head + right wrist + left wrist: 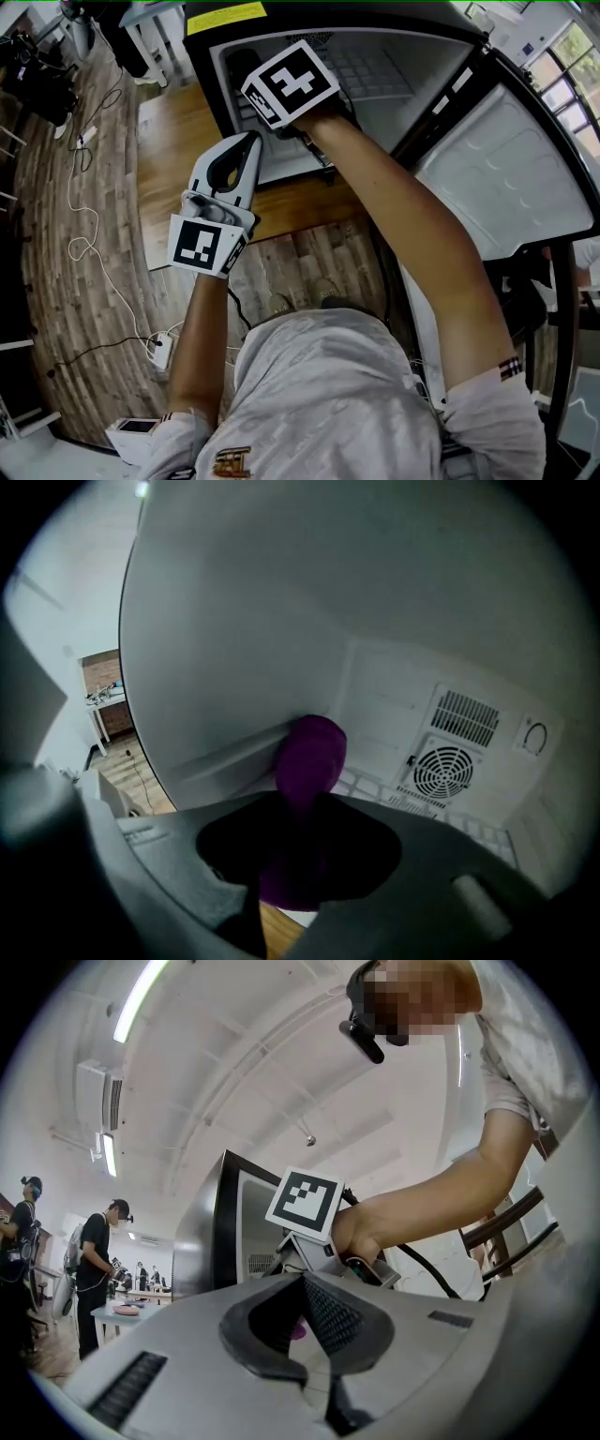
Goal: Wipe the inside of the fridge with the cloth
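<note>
The small fridge [441,56] stands open, its door [506,173] swung out to the right. My right gripper [270,111] reaches inside the cabinet at its left side, and its marker cube hides the jaw tips in the head view. In the right gripper view, the right gripper [305,803] is shut on a purple cloth [314,752], whose bunched end presses against the white left inner wall [234,667]. My left gripper [251,142] hangs outside, in front of the fridge's lower edge, jaws pointing up at it. The left gripper [305,1283] is shut and holds nothing.
A round fan grille [445,771] and a slotted vent sit on the back wall, above a wire shelf [375,787]. White cables [84,244] and a power strip [161,352] lie on the wooden floor at left. Other people [94,1260] stand far off.
</note>
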`<state>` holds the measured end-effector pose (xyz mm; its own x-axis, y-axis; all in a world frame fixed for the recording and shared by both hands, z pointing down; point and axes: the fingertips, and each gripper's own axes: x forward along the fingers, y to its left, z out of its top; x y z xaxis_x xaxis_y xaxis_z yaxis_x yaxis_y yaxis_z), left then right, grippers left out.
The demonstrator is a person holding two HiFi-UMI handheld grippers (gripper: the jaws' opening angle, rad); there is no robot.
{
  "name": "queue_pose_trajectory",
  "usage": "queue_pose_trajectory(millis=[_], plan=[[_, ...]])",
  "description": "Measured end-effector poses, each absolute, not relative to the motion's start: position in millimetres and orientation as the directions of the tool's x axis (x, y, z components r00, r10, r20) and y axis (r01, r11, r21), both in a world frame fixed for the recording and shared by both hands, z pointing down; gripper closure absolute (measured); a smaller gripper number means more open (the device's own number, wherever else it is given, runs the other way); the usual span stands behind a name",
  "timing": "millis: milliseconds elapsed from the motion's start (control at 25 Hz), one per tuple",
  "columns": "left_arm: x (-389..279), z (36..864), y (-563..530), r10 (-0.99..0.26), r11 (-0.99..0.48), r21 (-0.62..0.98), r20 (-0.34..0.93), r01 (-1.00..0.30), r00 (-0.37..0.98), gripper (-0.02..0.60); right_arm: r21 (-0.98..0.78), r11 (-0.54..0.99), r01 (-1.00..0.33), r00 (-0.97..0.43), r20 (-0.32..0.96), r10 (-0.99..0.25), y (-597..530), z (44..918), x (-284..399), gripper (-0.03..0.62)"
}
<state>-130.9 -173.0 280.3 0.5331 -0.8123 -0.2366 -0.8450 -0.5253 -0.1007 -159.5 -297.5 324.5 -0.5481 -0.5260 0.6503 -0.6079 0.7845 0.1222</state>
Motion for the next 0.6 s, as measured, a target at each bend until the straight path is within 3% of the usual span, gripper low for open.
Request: queue_pose_trajectory(millis=[600], plan=[[-128,286,-178,-0.823,-0.514,-0.095,-0.225,-0.853,0.521,0.581,0.220,0.797,-0.563,-0.486,0.692,-0.534,-314,341,-145,0.479]])
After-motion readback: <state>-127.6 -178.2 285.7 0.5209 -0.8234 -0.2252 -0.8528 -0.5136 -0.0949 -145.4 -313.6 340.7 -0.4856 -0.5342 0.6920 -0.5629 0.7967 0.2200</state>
